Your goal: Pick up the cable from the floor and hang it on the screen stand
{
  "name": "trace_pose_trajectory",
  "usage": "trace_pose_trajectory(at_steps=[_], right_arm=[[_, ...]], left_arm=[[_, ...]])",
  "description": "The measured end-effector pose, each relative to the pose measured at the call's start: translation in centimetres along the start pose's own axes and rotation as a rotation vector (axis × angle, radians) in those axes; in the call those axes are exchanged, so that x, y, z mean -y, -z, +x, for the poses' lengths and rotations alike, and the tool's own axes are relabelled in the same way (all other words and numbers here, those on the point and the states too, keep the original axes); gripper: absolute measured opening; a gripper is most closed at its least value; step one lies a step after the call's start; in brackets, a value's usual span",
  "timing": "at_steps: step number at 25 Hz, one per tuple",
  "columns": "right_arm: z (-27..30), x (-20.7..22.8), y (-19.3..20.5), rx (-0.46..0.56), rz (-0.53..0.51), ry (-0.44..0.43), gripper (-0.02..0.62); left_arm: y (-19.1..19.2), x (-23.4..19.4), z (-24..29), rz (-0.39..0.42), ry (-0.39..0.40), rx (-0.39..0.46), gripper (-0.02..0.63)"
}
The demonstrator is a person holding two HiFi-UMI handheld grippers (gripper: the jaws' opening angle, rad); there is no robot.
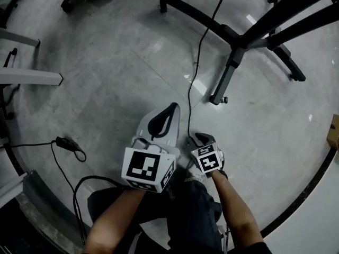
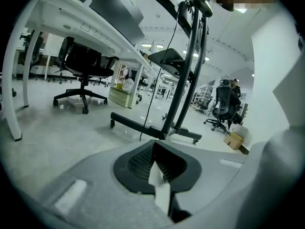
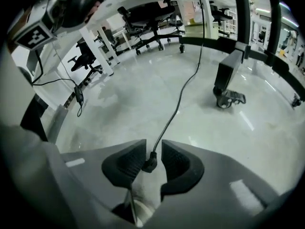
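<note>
A thin black cable (image 1: 198, 52) runs down across the grey floor from the black screen stand (image 1: 233, 52) to my right gripper (image 1: 201, 138). In the right gripper view the cable (image 3: 181, 94) ends in a black plug (image 3: 150, 163) that lies between the jaws of the right gripper (image 3: 153, 154). Those jaws stand open, with a gap beside the plug. My left gripper (image 1: 170, 109) hovers just left of it, low over the floor. Its pads meet with nothing between them (image 2: 153, 144). The stand's post (image 2: 186, 80) rises ahead of it.
A second black cable with an adapter (image 1: 66, 144) lies on the floor at the left. White desk legs (image 1: 32, 77) stand at the far left, and an office chair (image 2: 83, 66) sits under the desk. A cardboard box (image 2: 233, 140) stands at the right. The stand's castor foot (image 3: 228, 98) is close by.
</note>
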State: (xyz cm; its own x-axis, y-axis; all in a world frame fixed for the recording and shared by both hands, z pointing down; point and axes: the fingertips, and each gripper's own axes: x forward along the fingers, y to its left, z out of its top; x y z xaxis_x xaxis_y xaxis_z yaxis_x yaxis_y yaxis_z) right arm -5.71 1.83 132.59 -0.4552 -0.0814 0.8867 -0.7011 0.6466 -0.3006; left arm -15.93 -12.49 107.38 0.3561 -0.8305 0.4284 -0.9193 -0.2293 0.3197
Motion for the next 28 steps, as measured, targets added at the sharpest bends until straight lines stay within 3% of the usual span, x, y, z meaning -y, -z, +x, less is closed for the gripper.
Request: trace_pose_trajectory(at_steps=[8,16,18,19,24,28], right_arm=[[4.9,0.2,2.4,-0.128,-0.015,0.011,0.107],[5.6,0.0,3.8,-0.311,-0.049,0.090,0.124],[5.7,0.4,4.1,-0.338,-0.079,0.124,0.097],[5.7,0.6,4.2,-0.347,-0.092,0.135,0.069],[5.5,0.9,4.0,-0.345,-0.075,0.107,0.050],[2.4,1.6,1.9,-0.279,-0.090,0.128,0.049]], left_arm=[[1.6,-1.9,0.9,0.017,-0.008,0.019,-0.002],[1.6,-3.0,0.6,0.009,-0.019,0.035,-0.002],[1.8,-3.2,0.5,0.004,-0.022,0.040,-0.002],[1.8,-3.3,0.5,0.002,-0.022,0.040,-0.002],[2.0,-3.5,0.2,0.001,-0.022,0.018,-0.002],[1.2,-3.0,-0.4,-0.008,-0.021,0.012,-0.002]])
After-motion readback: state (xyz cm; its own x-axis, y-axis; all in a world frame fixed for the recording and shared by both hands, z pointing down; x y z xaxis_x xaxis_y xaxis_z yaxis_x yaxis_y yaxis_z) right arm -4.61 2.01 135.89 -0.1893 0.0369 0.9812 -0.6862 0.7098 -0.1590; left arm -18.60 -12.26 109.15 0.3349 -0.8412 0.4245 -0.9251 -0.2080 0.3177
